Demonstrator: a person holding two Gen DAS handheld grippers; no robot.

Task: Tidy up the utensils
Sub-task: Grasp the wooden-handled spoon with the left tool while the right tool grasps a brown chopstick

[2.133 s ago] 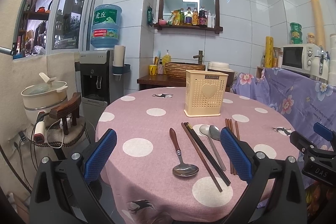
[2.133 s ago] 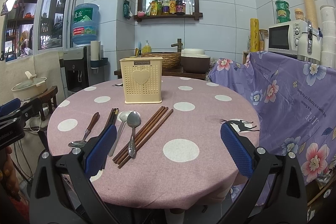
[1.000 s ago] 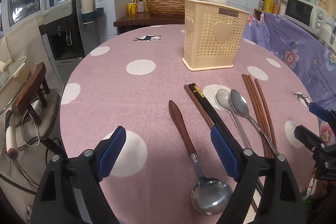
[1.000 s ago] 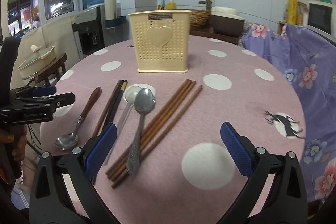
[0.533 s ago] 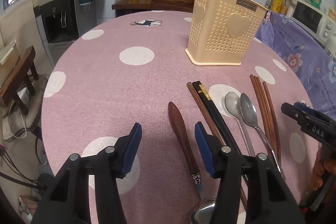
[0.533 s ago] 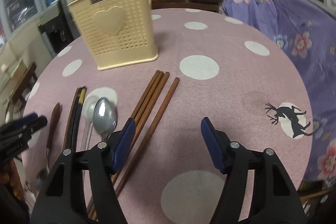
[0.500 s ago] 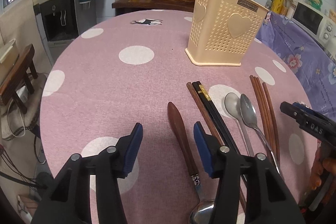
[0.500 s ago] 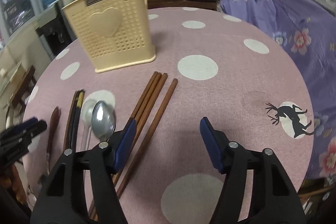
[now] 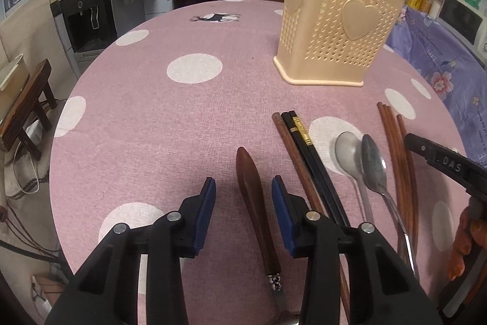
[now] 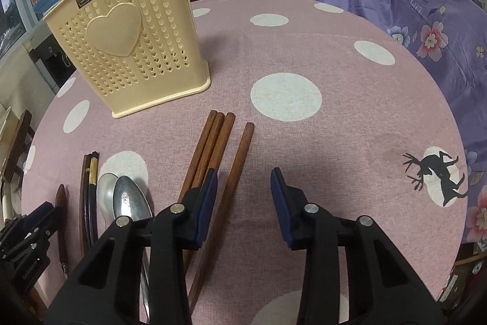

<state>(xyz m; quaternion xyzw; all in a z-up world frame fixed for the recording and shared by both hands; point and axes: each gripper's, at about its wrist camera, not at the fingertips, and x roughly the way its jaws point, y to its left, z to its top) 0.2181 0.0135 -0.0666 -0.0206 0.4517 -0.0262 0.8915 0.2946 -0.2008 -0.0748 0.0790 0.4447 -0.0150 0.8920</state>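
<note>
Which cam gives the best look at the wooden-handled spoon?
Left wrist: the wooden-handled spoon lies centred between the left gripper's open jaws, its handle fully visible, only the bowl cut off at the bottom edge. Right wrist shows just a sliver of handle at far left, behind that gripper.

My left claw (image 9: 242, 197) has matt black plastic arms and dull blue pads (image 9: 207, 203). The table (image 9: 152, 118) wears a coarse-woven pink cloth. The spoon handle (image 9: 254, 200) is smooth dark wood, the spoons (image 9: 373, 163) scuffed shiny metal, and the holder (image 9: 338, 20) perforated cream plastic.
</note>
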